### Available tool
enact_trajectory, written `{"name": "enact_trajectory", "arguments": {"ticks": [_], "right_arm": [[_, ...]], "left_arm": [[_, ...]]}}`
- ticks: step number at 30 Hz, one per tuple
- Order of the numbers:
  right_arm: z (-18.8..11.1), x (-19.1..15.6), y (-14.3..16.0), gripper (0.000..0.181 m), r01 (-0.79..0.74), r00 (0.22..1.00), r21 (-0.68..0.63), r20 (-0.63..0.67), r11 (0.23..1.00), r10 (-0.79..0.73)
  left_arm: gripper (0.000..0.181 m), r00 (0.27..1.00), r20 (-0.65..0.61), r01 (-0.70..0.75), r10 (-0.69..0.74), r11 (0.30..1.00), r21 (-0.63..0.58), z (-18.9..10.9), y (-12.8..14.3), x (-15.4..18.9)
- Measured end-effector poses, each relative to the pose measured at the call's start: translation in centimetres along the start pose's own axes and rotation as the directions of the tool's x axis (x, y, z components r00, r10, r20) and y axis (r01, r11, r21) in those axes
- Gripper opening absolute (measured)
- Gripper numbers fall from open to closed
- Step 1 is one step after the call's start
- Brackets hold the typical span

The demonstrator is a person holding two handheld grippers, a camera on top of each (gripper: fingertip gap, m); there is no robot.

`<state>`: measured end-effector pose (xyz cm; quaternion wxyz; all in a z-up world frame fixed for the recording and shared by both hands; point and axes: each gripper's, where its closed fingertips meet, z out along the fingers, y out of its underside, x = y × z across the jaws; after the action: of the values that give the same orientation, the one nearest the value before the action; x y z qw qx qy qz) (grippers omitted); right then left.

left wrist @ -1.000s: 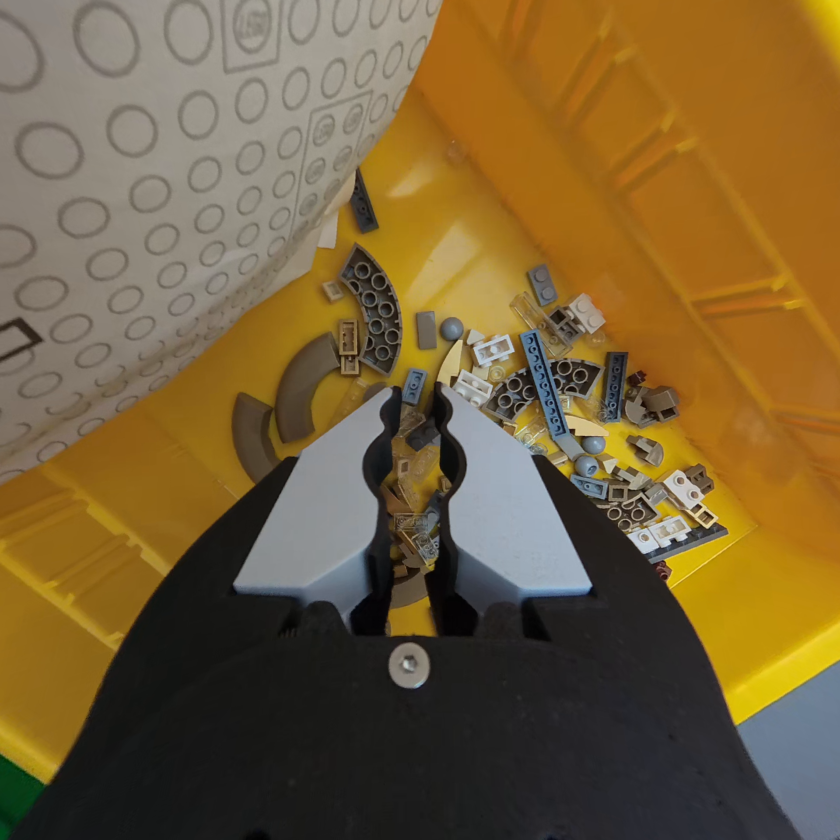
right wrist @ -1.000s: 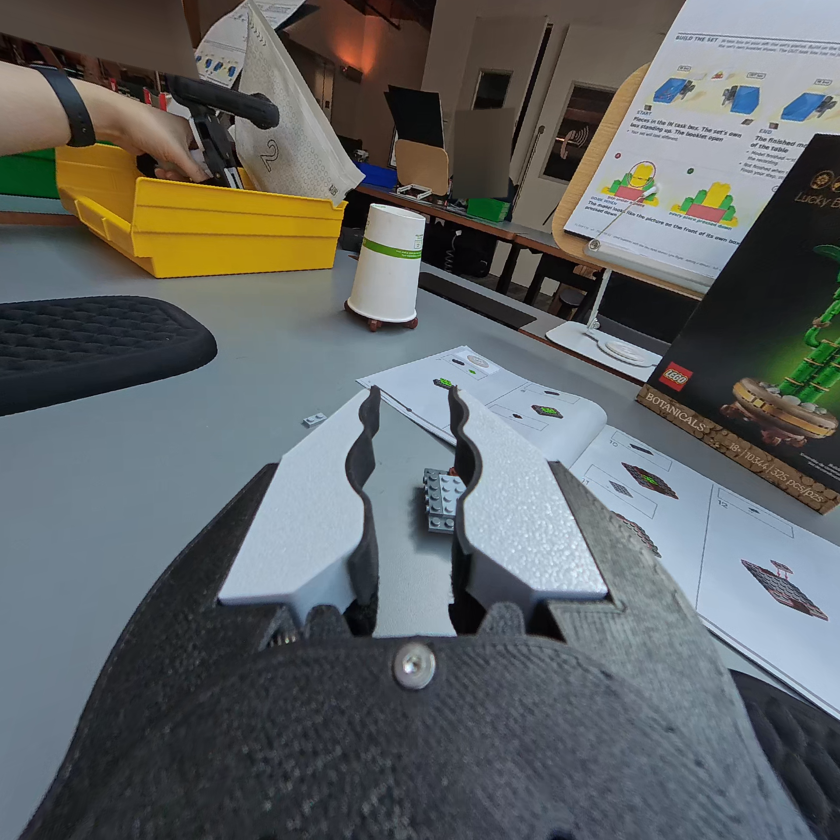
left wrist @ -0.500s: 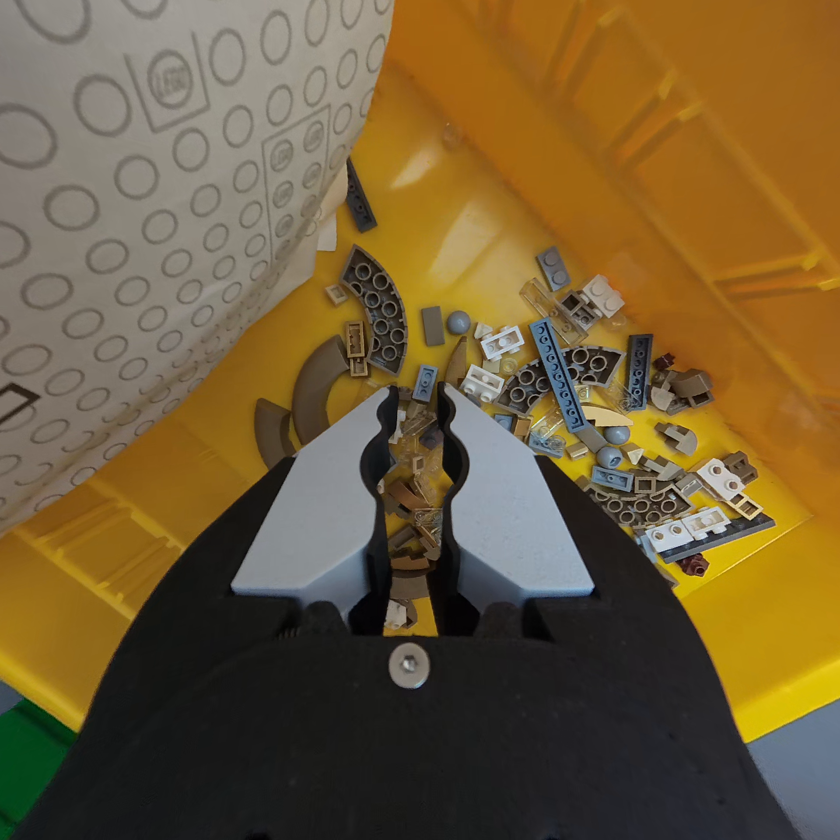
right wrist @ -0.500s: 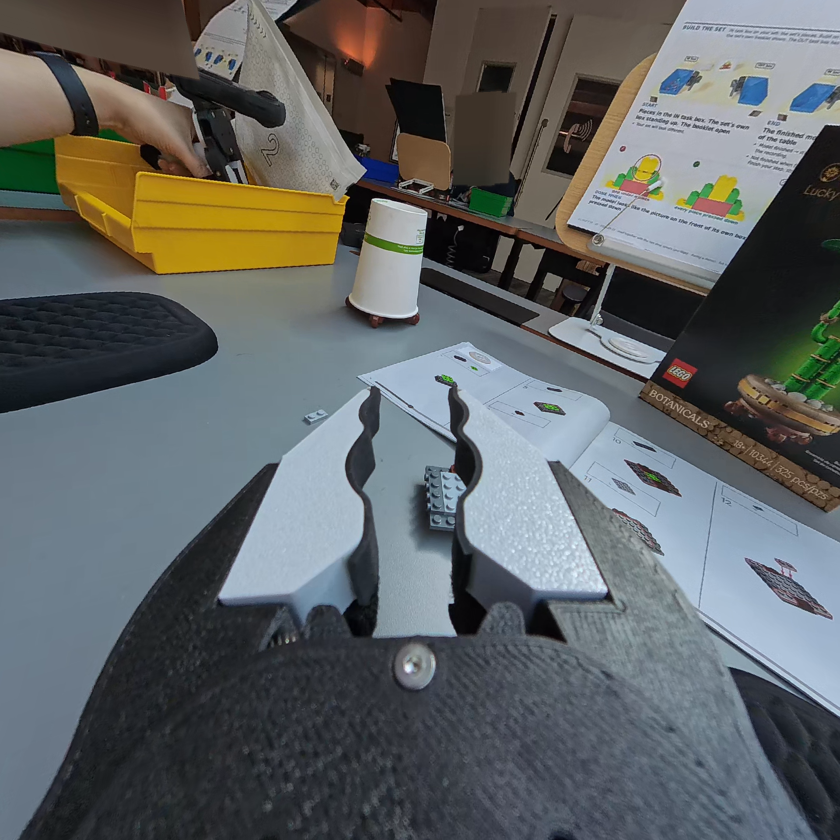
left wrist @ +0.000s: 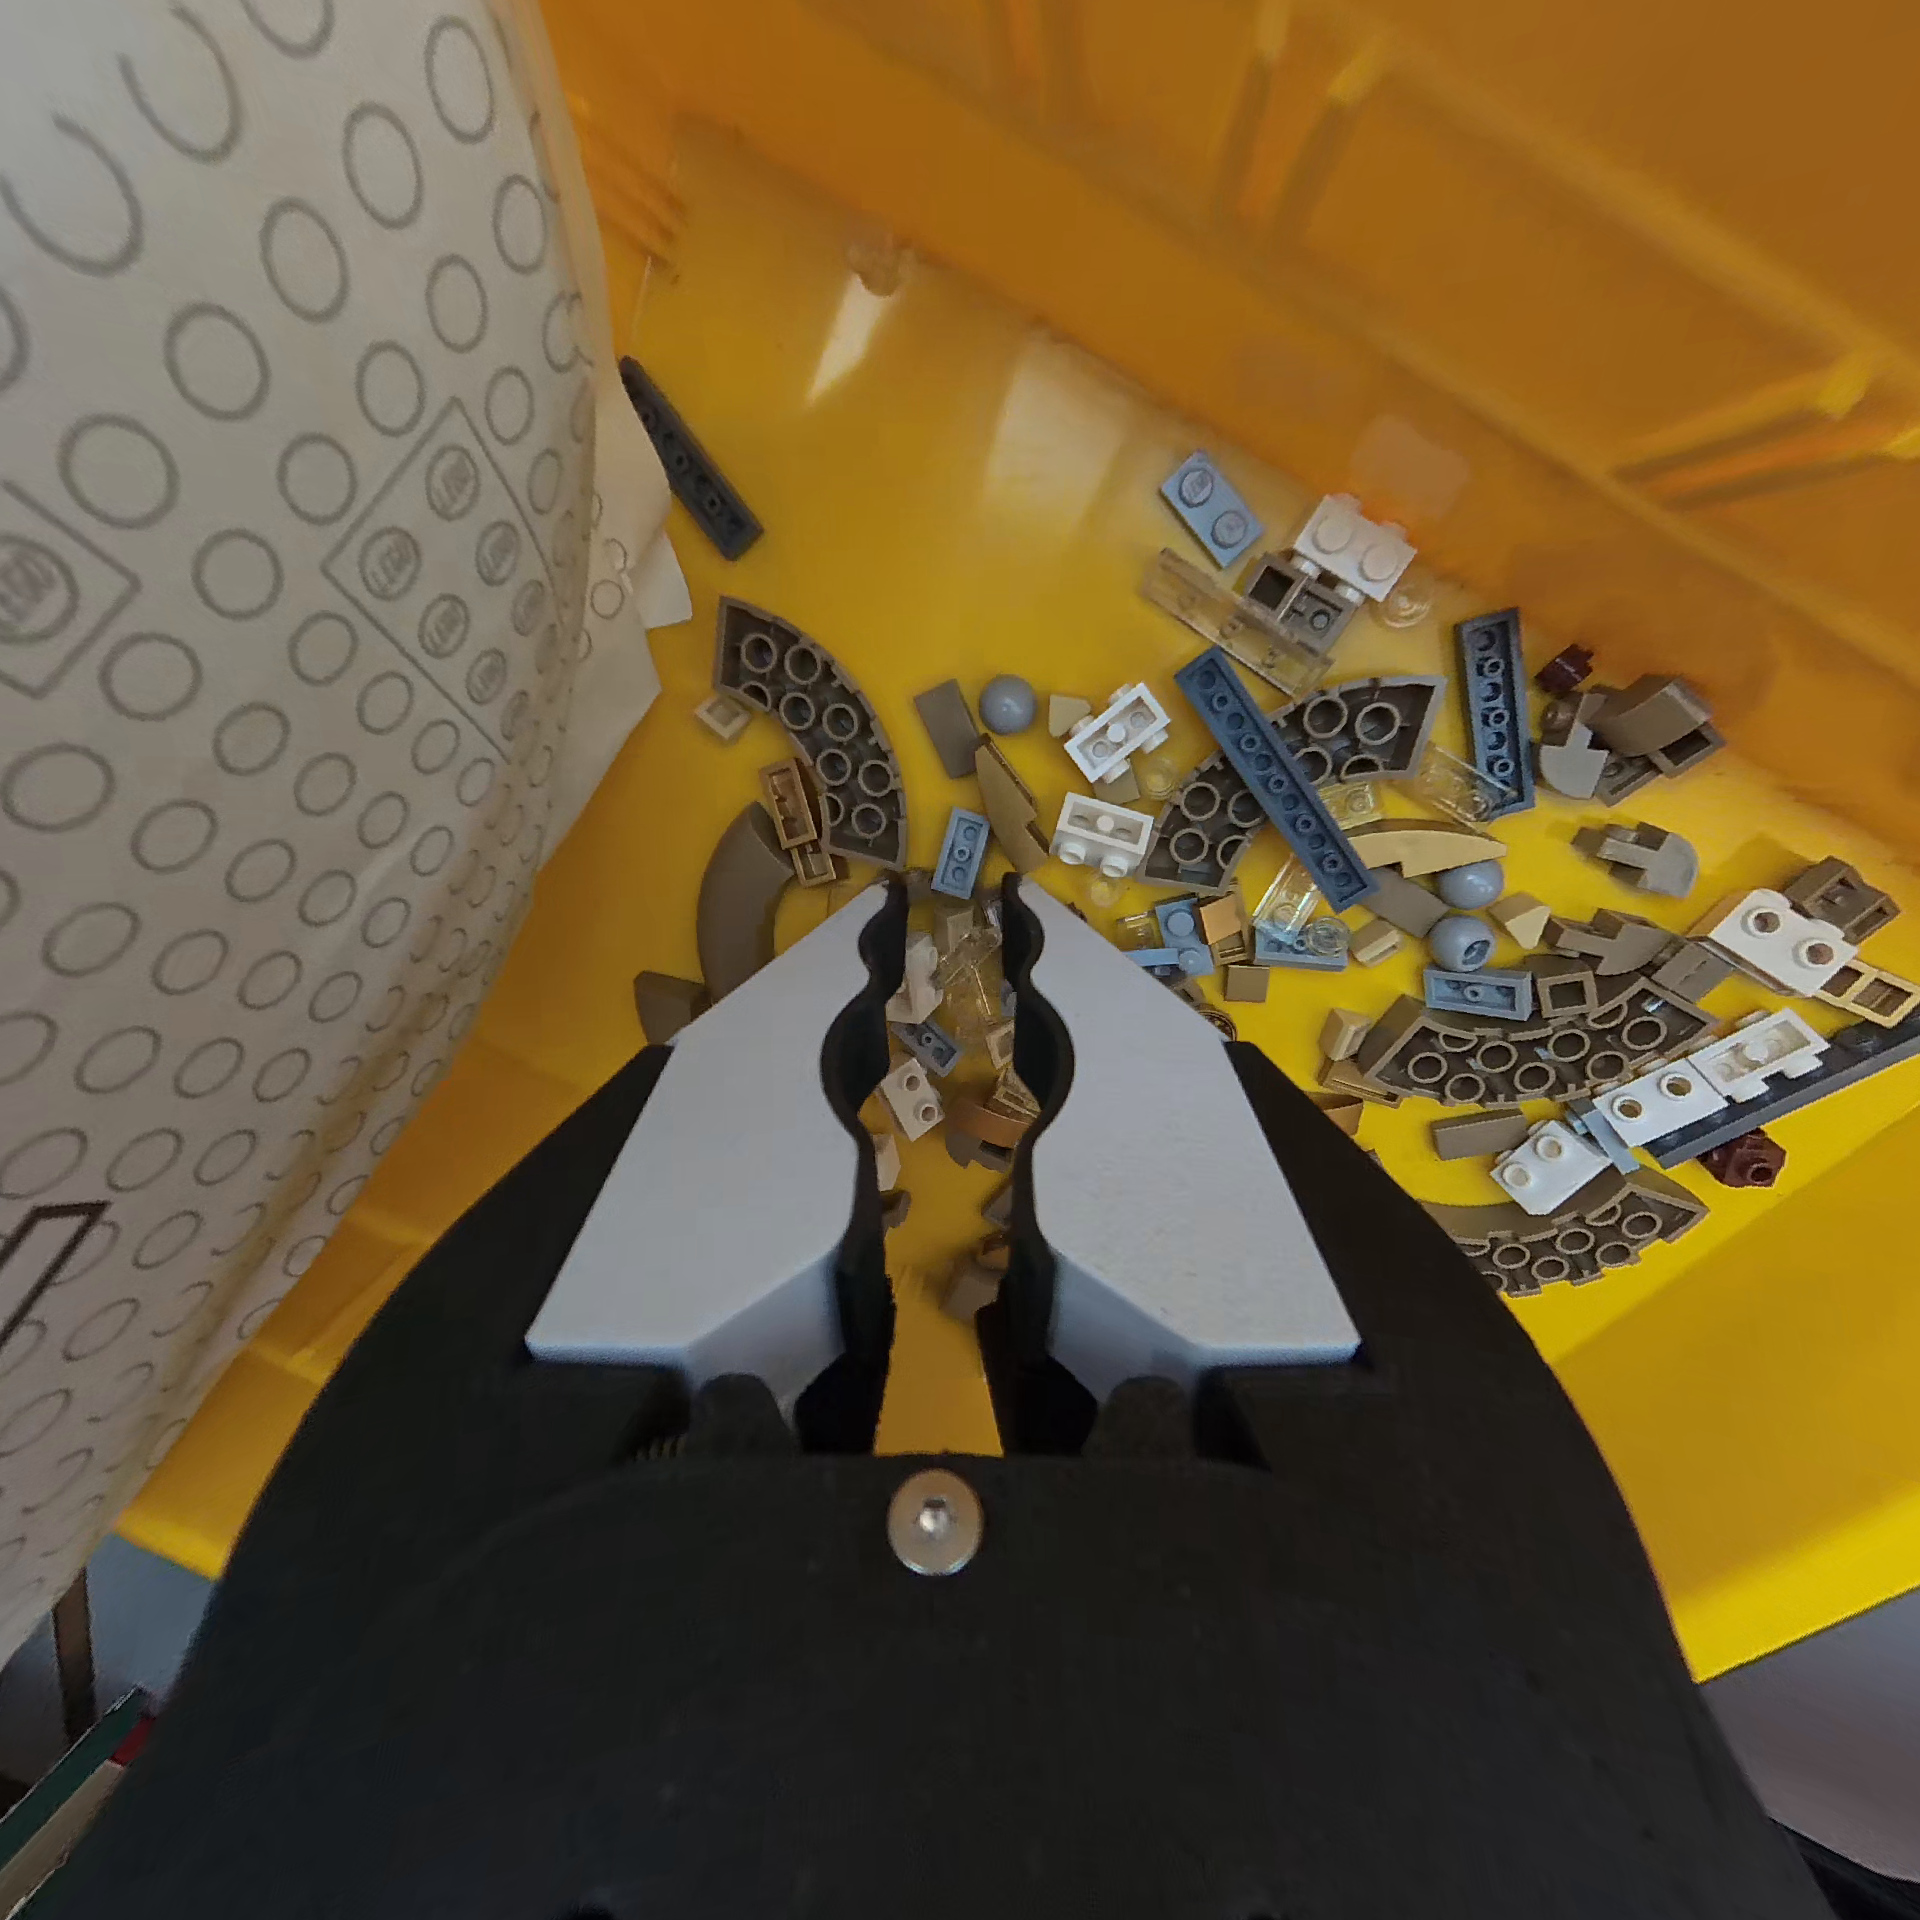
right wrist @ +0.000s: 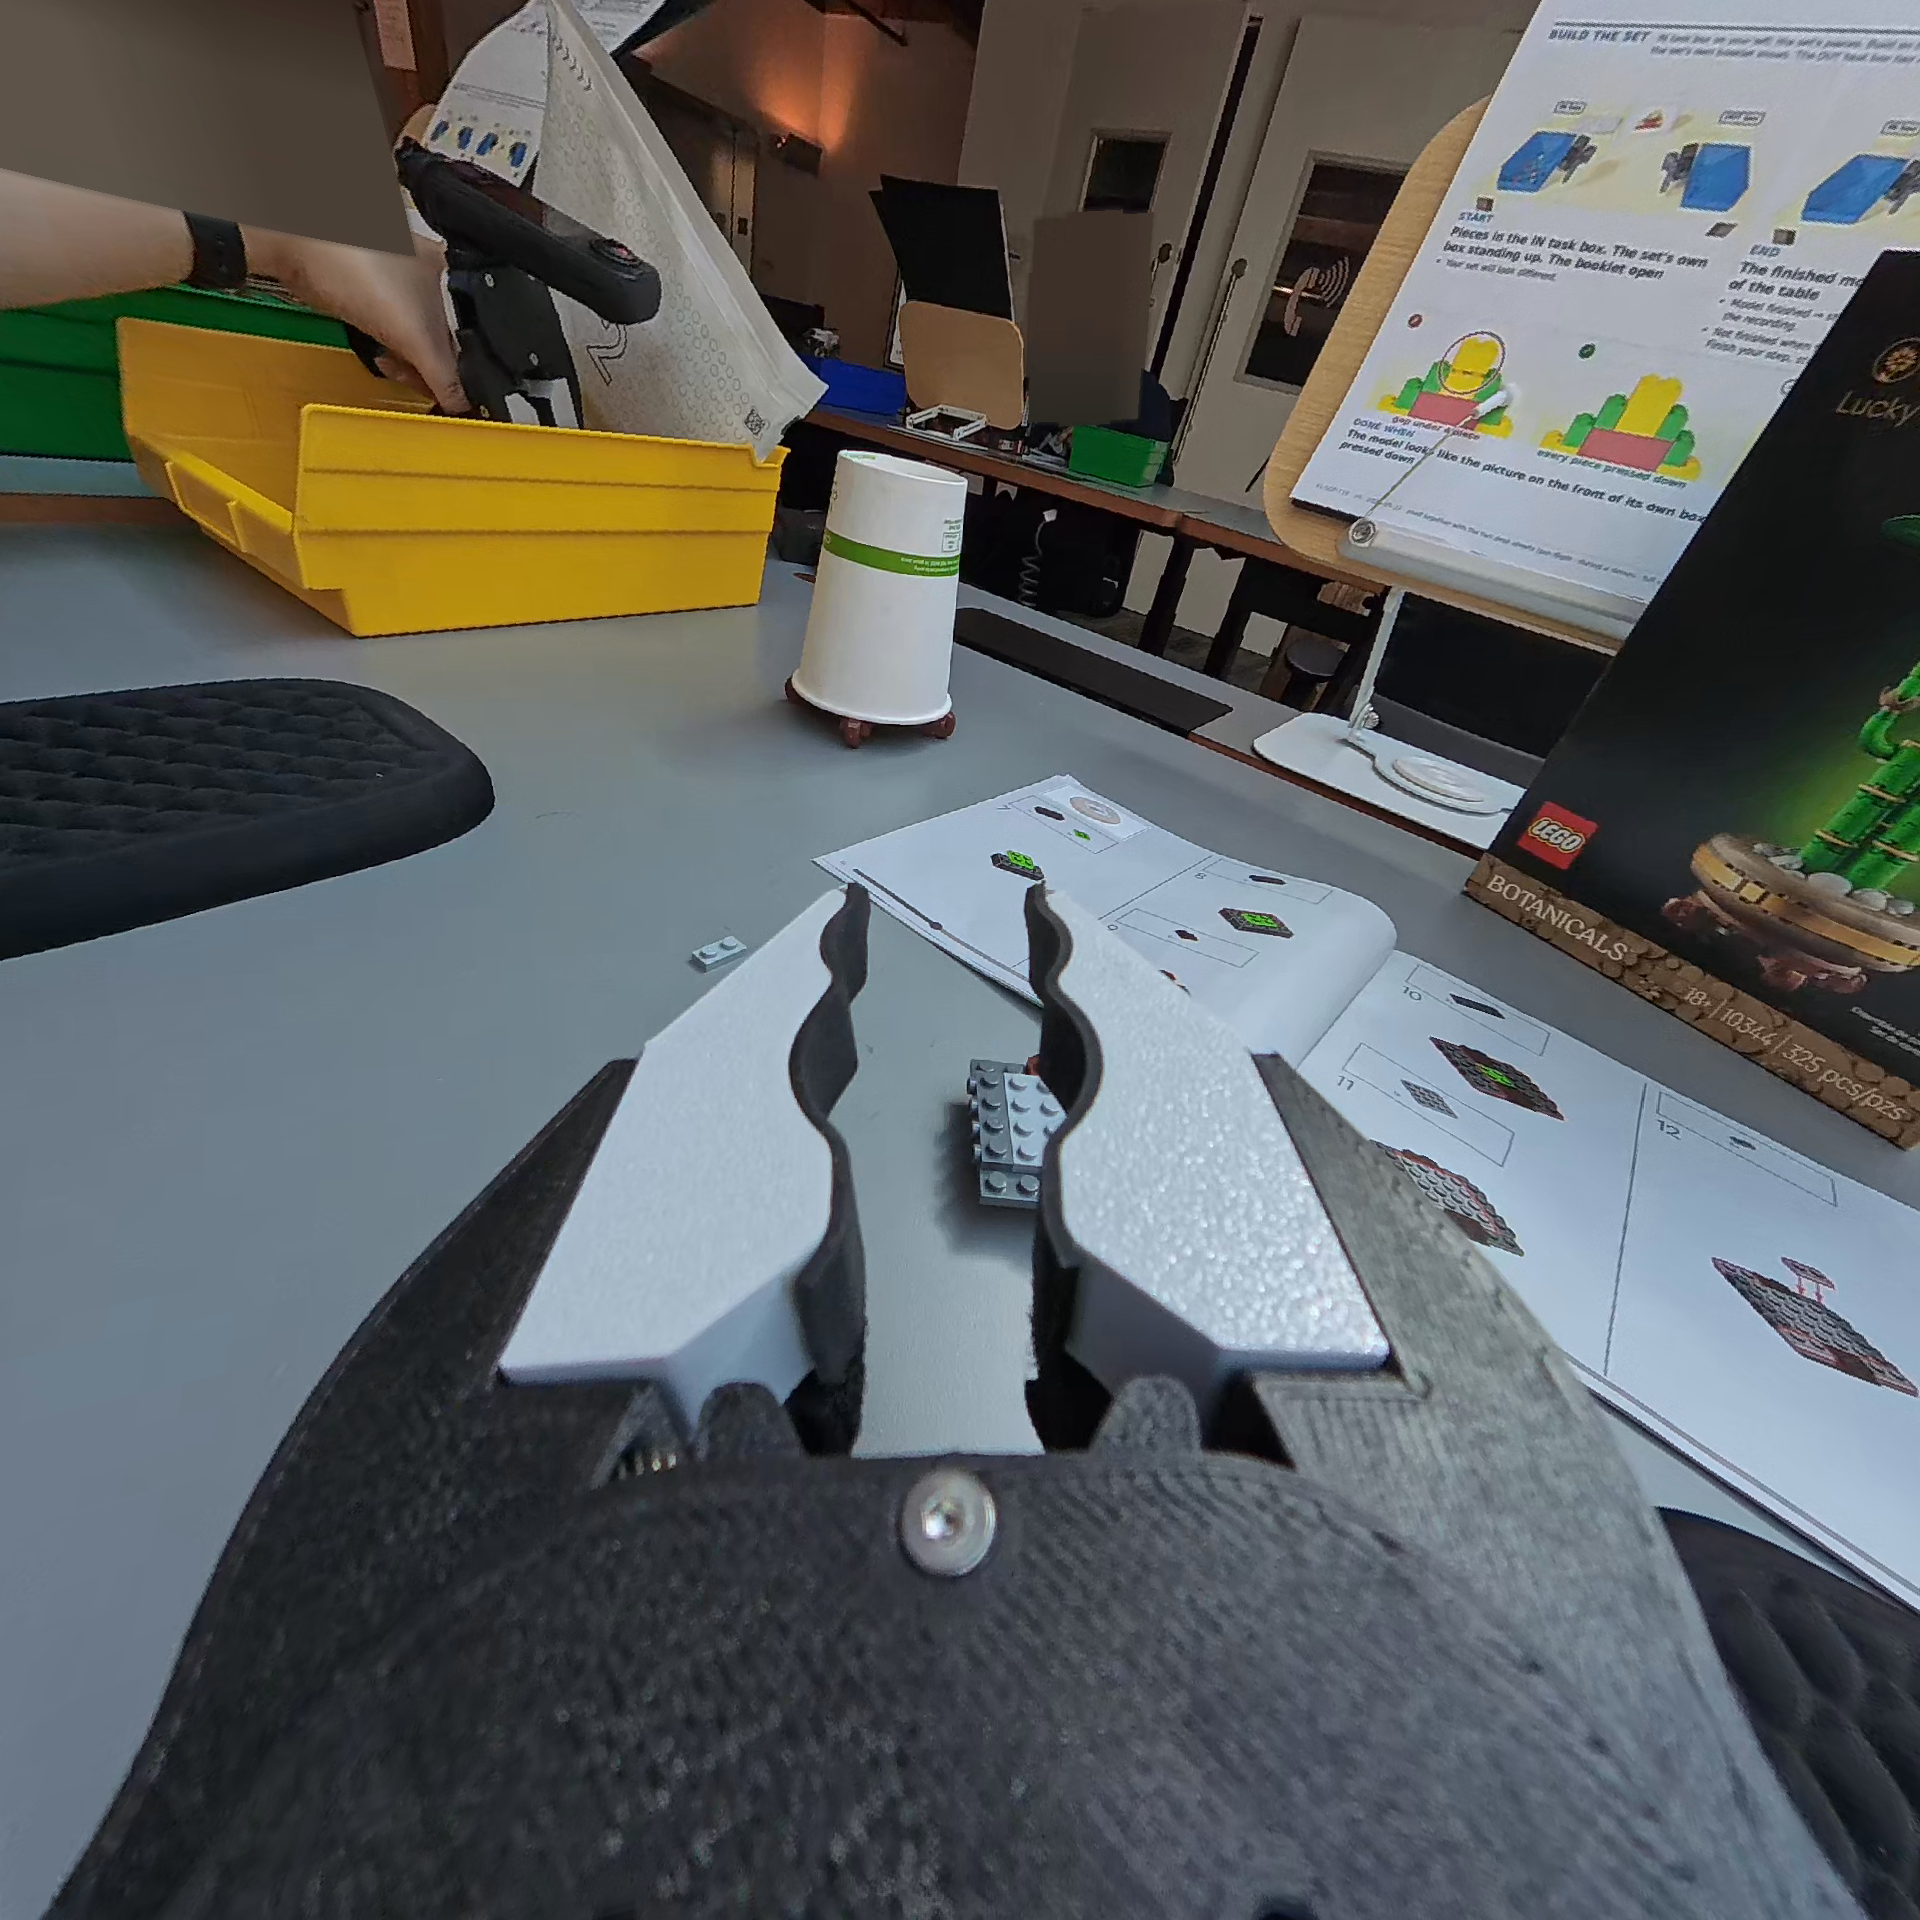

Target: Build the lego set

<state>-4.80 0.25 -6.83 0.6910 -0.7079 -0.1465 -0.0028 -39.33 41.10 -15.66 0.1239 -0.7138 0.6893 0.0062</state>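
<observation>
My left gripper (left wrist: pixel 951 883) hangs open and empty over a yellow bin (left wrist: pixel 935 436) whose floor holds several loose grey, tan, white and clear Lego pieces (left wrist: pixel 1278 790). A curved dark grey plate (left wrist: pixel 821 738) lies just beyond the tips. My right gripper (right wrist: pixel 945 904) is open and empty, low over the grey table (right wrist: pixel 312 1091). A small grey plate assembly (right wrist: pixel 1008 1122) sits on the table between its fingers, close to the right one. The left gripper (right wrist: pixel 520 301) also shows far off in the right wrist view, held by a hand in the bin (right wrist: pixel 499 520).
A white paper parts bag (left wrist: pixel 260 623) leans in the bin's left side. On the table lie an open instruction booklet (right wrist: pixel 1455 1091), a small grey plate (right wrist: pixel 719 951), an upturned paper cup (right wrist: pixel 883 603), a black pad (right wrist: pixel 208 790) and the set's box (right wrist: pixel 1745 831). There is about 55 cm between the tips of the two grippers.
My left gripper has pulled back and up from the pile, so the pieces look farther off and the bin's near rim shows. The right gripper has stayed nearly still.
</observation>
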Motion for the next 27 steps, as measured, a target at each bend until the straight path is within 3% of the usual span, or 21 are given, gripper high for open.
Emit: {"name": "enact_trajectory", "arguments": {"ticks": [7,13,16,18,20,22,24,27], "right_arm": [[-0.1,0.2,-0.1,0.030,-0.021,1.000,0.008,-0.002,1.000,0.021],[-0.2,0.4,-0.1,0.030,-0.033,0.999,0.014,-0.004,0.999,0.034],[-0.2,0.4,-0.1,0.029,-0.032,0.999,0.014,-0.003,0.999,0.032],[-0.2,0.3,-0.1,0.030,-0.027,1.000,0.012,-0.004,1.000,0.027],[-0.2,0.2,-0.3,0.029,-0.013,1.000,0.018,-0.004,1.000,0.013],[0.0,-0.1,-0.9,0.028,0.038,0.999,0.034,-0.004,0.999,-0.038],[0.8,-0.8,-2.1,0.029,0.118,0.993,0.040,0.007,0.992,-0.118],[2.9,-2.7,-6.6,0.040,0.244,0.969,0.114,0.017,0.963,-0.247]], "left_arm": [[0.006,1.000,-0.002,-0.018,0.018,1.000,-0.001,0.0,-0.2,0.3],[0.006,0.999,0.013,0.048,-0.049,0.998,0.037,-0.7,-0.2,-0.2],[0.006,0.990,0.064,0.116,-0.122,0.988,0.098,-2.6,-0.7,-1.1],[0.005,0.978,0.047,0.190,-0.204,0.958,0.215,-4.8,-2.1,-0.9],[0.005,0.954,-0.087,0.298,-0.287,0.874,0.384,-7.9,-4.8,0.6],[0.005,0.899,-0.325,0.431,-0.295,0.733,0.527,-11.6,-8.2,3.5],[0.005,0.838,-0.500,0.514,-0.218,0.624,0.589,-14.7,-11.0,6.9],[0.006,0.740,-0.670,0.580,-0.057,0.559,0.593,-17.7,-14.8,13.6]]}}
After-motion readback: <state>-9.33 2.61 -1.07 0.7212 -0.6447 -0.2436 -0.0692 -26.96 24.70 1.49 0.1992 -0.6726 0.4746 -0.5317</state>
